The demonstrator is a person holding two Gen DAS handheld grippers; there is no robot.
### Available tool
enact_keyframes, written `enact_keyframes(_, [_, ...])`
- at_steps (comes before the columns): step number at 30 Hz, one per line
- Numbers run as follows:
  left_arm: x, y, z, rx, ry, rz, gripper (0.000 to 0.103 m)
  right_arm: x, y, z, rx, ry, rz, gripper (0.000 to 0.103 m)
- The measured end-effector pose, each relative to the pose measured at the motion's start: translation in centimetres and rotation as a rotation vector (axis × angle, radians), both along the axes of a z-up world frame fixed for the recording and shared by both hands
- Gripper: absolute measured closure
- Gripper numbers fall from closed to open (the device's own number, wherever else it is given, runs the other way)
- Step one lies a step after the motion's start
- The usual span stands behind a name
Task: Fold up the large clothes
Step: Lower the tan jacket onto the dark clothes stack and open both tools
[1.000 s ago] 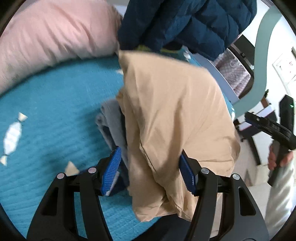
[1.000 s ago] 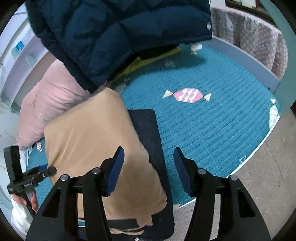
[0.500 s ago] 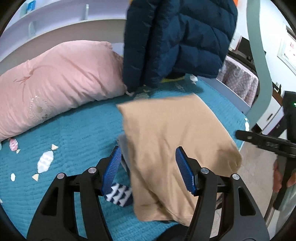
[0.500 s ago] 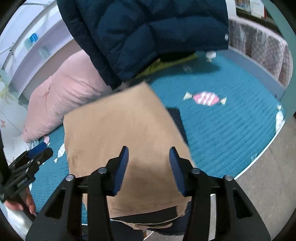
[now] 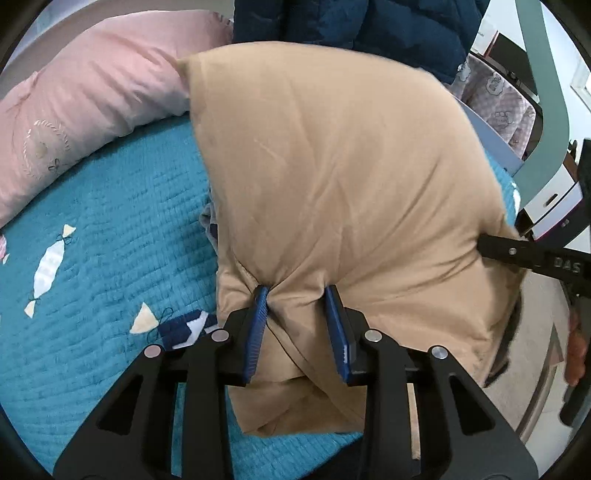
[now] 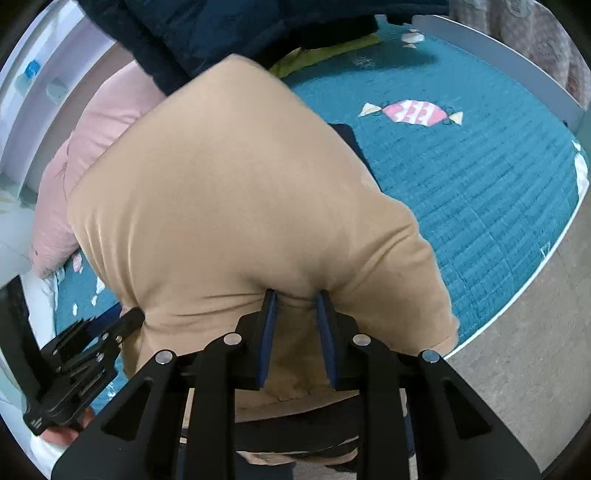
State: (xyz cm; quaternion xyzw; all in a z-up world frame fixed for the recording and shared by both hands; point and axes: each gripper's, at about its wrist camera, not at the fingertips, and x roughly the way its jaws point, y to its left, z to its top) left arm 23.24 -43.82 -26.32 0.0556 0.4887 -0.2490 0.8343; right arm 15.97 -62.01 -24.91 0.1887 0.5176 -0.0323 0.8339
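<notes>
A folded tan garment (image 5: 351, 177) lies on the teal quilt (image 5: 110, 240), on top of a stack of darker folded clothes. My left gripper (image 5: 297, 295) is closing on its near edge, and the fabric bunches into creases between the blue pads. In the right wrist view the same tan garment (image 6: 240, 203) fills the middle. My right gripper (image 6: 296, 297) is closing on the near edge further along, with cloth puckered between its pads. The right gripper's black finger (image 5: 517, 254) shows at the garment's right side.
A pink pillow (image 5: 92, 96) lies at the back left and a dark blue puffer jacket (image 5: 369, 26) hangs above. A navy folded piece (image 6: 351, 136) and a grey one (image 5: 208, 225) stick out from under the tan garment. The bed's white edge (image 6: 517, 295) meets the floor (image 6: 535, 369).
Both grippers came down onto the tan garment's near edge and their jaws narrowed from wide open until the cloth bunched between the pads.
</notes>
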Motion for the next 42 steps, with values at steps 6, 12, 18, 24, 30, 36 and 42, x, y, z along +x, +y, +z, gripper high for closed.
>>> enact_keyframes(6, [-0.1, 0.9, 3.1, -0.032, 0.012, -0.013, 0.077, -0.5, 0.6, 2.8, -0.006, -0.018, -0.011, 0.083])
enact_keyframes(12, [1.7, 1.5, 8.5, -0.141, -0.077, -0.010, 0.079, 1.5, 0.3, 8.0, -0.030, -0.150, -0.037, 0.083])
enact_keyframes(18, [7.8, 0.3, 7.9, -0.174, -0.060, 0.059, 0.079, 7.5, 1.1, 8.6, -0.060, -0.224, -0.075, 0.083])
enact_keyframes(24, [12.4, -0.4, 1.7, -0.120, 0.010, 0.071, 0.079, 13.7, -0.6, 2.9, -0.041, -0.130, -0.156, 0.090])
enact_keyframes(30, [12.2, 1.0, 3.0, -0.127, -0.003, 0.062, 0.078, 13.8, -0.5, 3.2, -0.037, -0.120, -0.152, 0.092])
enact_keyframes(36, [9.2, 2.7, 6.3, -0.042, -0.101, 0.125, 0.027, 10.4, 0.1, 7.1, -0.034, -0.185, -0.173, 0.086])
enact_keyframes(42, [5.2, 6.5, 8.9, -0.058, -0.132, 0.119, 0.025, 3.3, 2.7, 11.4, -0.177, -0.278, -0.221, 0.028])
